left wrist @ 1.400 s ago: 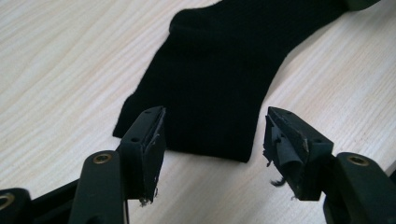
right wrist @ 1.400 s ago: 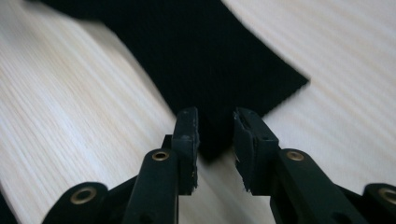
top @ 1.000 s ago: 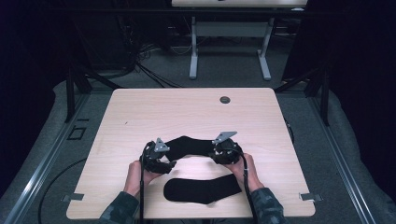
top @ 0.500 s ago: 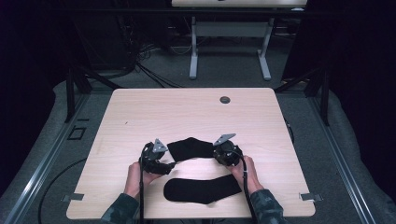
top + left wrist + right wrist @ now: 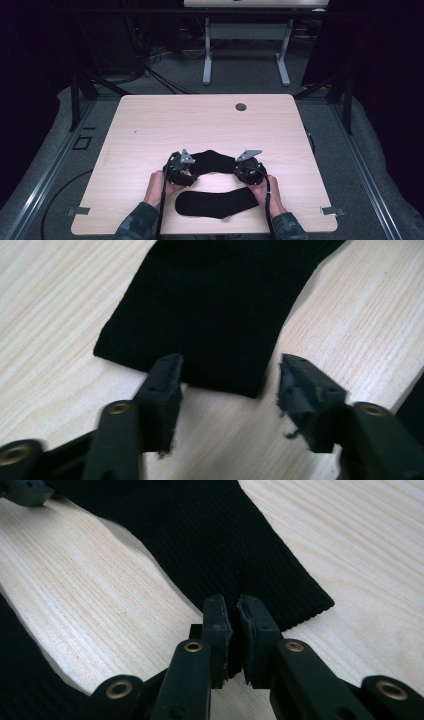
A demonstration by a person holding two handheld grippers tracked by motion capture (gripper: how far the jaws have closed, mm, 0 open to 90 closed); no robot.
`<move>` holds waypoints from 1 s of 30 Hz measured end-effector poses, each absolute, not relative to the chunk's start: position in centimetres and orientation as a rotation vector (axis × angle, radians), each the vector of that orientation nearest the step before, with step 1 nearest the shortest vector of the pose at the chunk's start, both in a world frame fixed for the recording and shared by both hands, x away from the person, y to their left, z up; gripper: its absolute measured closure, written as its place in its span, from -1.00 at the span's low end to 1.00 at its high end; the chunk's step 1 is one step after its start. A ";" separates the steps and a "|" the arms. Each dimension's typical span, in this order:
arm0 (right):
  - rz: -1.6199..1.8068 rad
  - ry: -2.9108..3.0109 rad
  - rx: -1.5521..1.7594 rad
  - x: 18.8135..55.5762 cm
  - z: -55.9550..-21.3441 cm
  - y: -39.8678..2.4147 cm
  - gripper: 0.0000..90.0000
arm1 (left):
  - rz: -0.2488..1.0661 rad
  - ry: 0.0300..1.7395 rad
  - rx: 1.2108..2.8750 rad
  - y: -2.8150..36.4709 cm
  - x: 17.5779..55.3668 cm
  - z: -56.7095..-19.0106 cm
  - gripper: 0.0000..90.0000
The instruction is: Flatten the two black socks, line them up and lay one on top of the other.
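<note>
One black sock (image 5: 212,161) lies curved on the wooden table (image 5: 150,125), between my two grippers. My left gripper (image 5: 180,170) is at the sock's left end. In the left gripper view the sock (image 5: 210,305) ends between the parted jaws of that gripper (image 5: 227,365). These jaws have just been closing, and the pads do not press the cloth. My right gripper (image 5: 248,169) holds the other end. In the right gripper view its jaws (image 5: 232,602) stand pinched together on the edge of the sock (image 5: 220,535). A second black sock (image 5: 215,202) lies flat nearer the front edge.
A small dark round grommet (image 5: 241,107) sits near the table's far edge. The far half of the table is bare wood. The second sock also shows at the lower left (image 5: 20,680) of the right gripper view. Another table's legs (image 5: 207,55) stand beyond.
The left gripper has moved right along the sock, and the right gripper has come nearer the front edge. The sock between them has bowed into an arch.
</note>
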State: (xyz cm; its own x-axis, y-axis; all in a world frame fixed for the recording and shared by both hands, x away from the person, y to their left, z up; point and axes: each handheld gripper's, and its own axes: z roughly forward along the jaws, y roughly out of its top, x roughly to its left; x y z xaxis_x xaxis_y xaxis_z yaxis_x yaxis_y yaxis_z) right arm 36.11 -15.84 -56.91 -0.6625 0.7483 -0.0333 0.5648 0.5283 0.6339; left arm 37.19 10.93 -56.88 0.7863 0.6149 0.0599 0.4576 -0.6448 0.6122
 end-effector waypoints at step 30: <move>1.047 2.424 1.125 32.0 -46.7 -18.8 0.79 | 0.285 0.553 2.412 12.1 34.8 -47.6 0.56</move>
State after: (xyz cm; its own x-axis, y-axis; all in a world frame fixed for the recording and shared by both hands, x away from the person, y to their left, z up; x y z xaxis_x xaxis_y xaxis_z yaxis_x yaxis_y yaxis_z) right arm 31.97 -18.84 -46.68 -0.6616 0.7479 0.0544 0.5522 0.4368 0.7102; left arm 34.78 12.14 -47.62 0.8878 0.4557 0.0647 0.3169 -0.7072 0.6320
